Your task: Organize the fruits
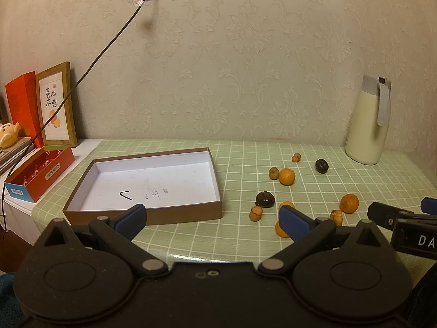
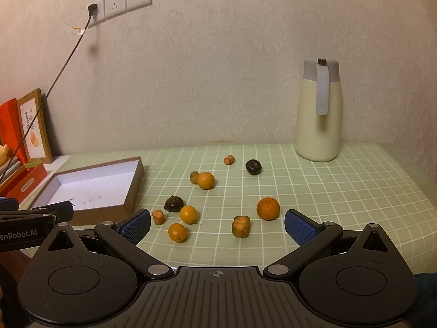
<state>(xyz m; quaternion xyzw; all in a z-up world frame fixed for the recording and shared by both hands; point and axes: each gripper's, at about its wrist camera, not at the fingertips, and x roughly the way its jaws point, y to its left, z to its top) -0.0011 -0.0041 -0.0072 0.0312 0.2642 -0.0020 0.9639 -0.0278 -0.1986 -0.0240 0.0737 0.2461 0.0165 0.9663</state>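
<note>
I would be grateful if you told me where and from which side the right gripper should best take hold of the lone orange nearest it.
Probably grip the orange across its widest middle, coming from the near side, with a finger to its left and right. It is round and stands apart from the brown chunk, leaving bare tablecloth on both flanks. The right gripper is already open wide.
</note>
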